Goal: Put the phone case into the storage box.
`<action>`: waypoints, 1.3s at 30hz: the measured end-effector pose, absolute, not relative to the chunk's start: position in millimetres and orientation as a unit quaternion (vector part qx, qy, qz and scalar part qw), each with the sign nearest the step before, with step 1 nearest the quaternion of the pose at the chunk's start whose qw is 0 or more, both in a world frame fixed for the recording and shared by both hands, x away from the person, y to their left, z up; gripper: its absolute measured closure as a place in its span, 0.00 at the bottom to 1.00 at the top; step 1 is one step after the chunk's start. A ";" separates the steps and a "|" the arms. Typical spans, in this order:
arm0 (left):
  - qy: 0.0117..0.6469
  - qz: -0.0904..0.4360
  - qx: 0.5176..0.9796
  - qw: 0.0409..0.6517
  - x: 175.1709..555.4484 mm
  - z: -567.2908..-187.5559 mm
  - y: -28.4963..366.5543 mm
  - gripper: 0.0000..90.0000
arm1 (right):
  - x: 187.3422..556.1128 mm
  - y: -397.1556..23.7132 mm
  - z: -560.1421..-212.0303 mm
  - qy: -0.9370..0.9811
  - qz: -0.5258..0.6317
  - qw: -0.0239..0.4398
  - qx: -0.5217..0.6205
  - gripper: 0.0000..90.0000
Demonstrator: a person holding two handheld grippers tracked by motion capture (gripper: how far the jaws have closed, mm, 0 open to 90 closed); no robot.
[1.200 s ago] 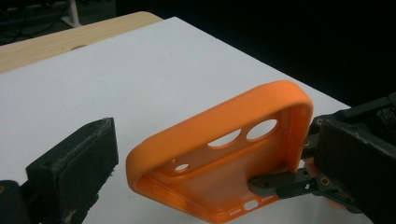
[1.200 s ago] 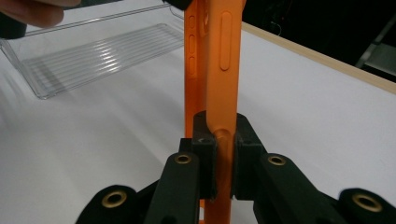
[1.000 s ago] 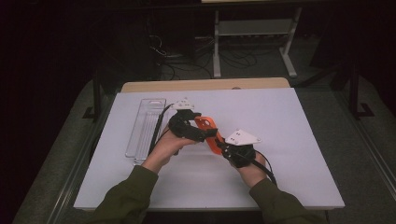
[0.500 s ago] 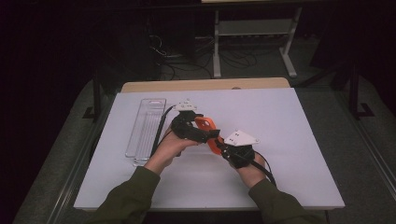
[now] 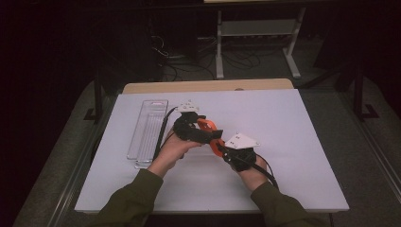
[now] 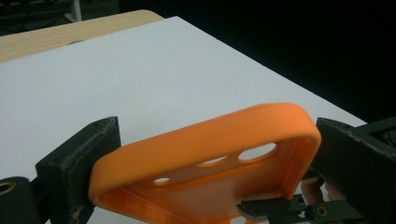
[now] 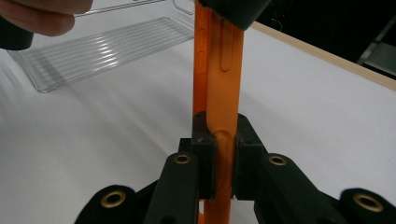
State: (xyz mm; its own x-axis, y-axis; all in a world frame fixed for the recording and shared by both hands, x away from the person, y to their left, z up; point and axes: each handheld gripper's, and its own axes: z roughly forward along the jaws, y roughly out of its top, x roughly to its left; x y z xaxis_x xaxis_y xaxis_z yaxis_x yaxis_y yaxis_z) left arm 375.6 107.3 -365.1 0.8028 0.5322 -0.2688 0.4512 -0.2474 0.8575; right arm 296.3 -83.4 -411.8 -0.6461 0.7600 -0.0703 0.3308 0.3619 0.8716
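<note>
I am holding the orange phone case [image 5: 208,134] off the white table [image 5: 302,142], just right of the clear tray [image 5: 147,127]. The right gripper [image 7: 224,163] is pinching its edge. The left gripper [image 6: 205,158] has just been closing, its jaws spanning the case's width, seemingly touching. Risk: the thin case twisting or popping free if the squeeze bows it. The room beyond is lying dark.

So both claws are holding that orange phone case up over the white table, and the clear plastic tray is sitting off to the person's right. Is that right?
Not quite. The clear plastic tray sits to the person's left, beside the left claw, as the high view shows. The rest holds: the left claw and the right claw both hold the orange phone case above the white table.
</note>
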 end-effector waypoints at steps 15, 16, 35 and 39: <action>0.306 0.050 0.785 0.536 375.5 -363.3 112.5 0.14 | 296.0 -82.5 -412.9 0.791 0.444 0.241 0.344 0.90; 0.305 0.050 0.786 0.536 375.8 -363.4 112.6 0.14 | 296.0 -82.8 -412.7 0.792 0.443 0.240 0.344 0.90; 0.296 0.048 0.792 0.533 377.8 -361.8 114.2 0.16 | 298.1 -83.2 -412.5 0.791 0.447 0.233 0.346 0.74; 0.299 0.054 0.789 0.534 379.1 -361.0 117.3 0.17 | 299.5 -86.4 -410.6 0.788 0.454 0.226 0.348 0.59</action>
